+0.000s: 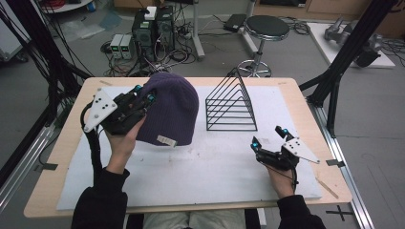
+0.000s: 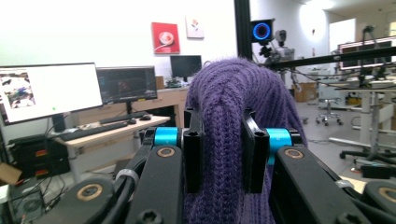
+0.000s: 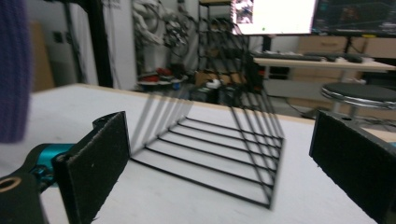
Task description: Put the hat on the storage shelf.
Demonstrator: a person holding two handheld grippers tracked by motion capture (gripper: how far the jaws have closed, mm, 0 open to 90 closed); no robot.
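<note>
Fingers (image 2: 219, 156) tight on beanie (image 2: 233, 98)

This was a lab: computer towers (image 1: 153, 28) and tangled cables sat on the floor behind the table (image 1: 305, 95), monitors (image 2: 49, 91) lined the desks, and black frame struts (image 1: 351, 43) ringed the workspace.

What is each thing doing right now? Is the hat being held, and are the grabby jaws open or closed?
Purple knit beanie: pinched by a fold, lifted at that side, its lower edge on the white mat.
Left gripper: jaws shut on the beanie.
Right gripper: jaws wide open, holding nothing, facing the rack.
Black wire rack: standing upright on the white mat, empty, untouched.
</note>
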